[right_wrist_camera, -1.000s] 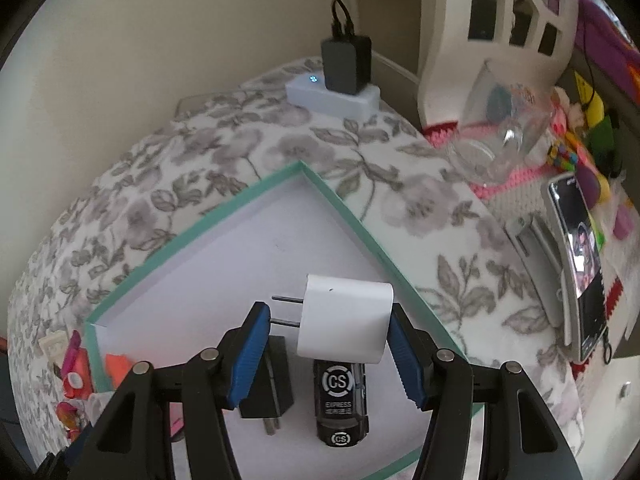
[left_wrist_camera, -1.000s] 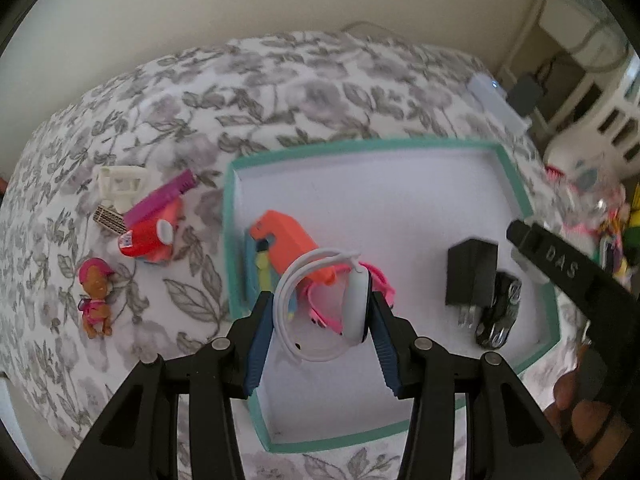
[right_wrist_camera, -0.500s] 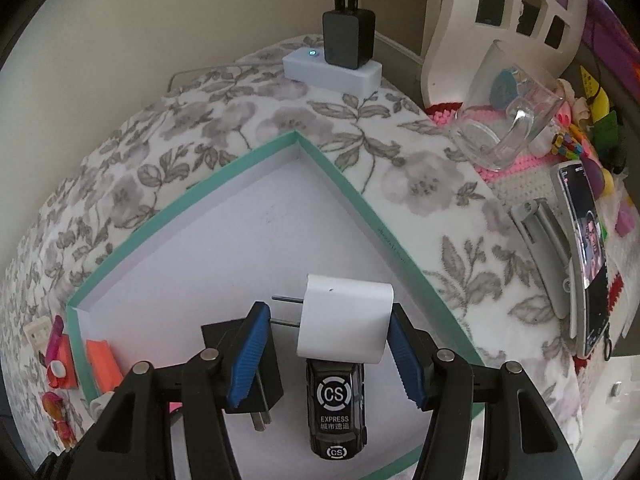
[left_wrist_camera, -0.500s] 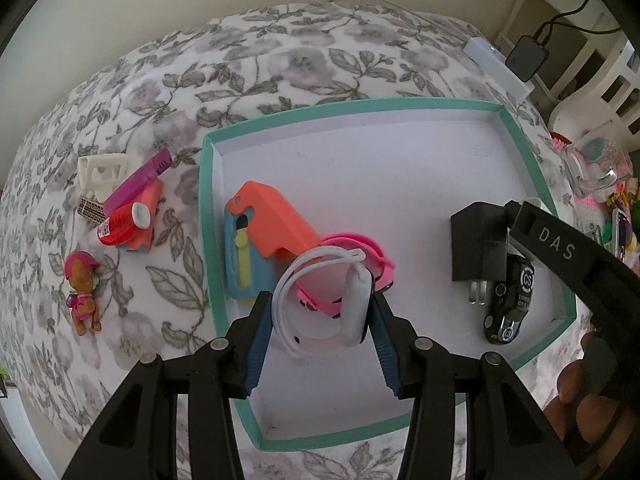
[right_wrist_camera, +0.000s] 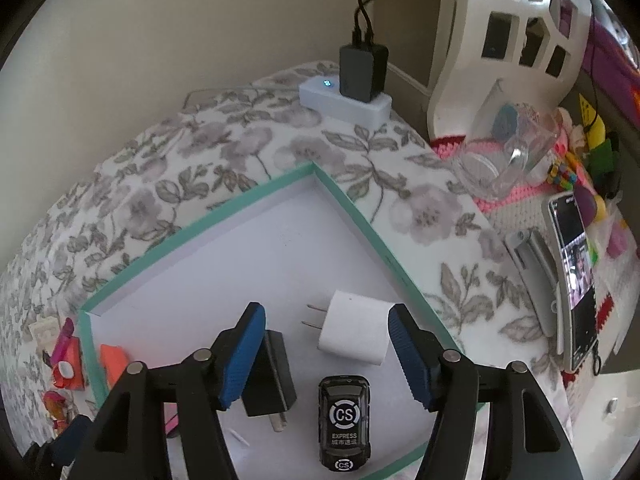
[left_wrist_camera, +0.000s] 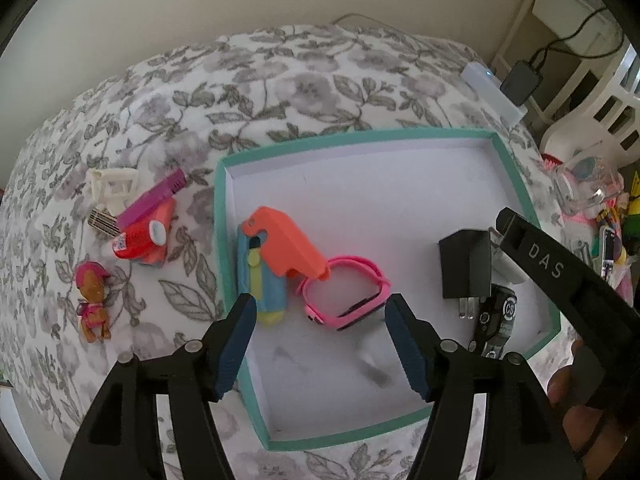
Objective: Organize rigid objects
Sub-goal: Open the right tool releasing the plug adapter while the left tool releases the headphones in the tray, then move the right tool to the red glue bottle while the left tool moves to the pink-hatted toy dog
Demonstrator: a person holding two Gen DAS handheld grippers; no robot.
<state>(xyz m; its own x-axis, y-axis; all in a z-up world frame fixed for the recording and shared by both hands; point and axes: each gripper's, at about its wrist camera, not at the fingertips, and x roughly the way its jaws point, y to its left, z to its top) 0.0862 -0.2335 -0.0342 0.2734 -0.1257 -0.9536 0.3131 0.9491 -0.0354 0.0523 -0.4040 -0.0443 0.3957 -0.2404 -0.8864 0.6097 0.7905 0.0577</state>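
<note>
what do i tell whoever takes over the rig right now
Left claw: open, jaws have just been opening, nothing gripped; a blur beneath it that I cannot identify.
Right claw: open, jaws have just been opening; the white charger lies between them on the box floor, not pressed.
Done, in the teal box: orange-and-blue toy, pink watch, black charger, toy car, white charger.
Left: puppy figure, red-and-orange item, purple stick and white plastic piece lie on the floral cloth beside the box.
</note>
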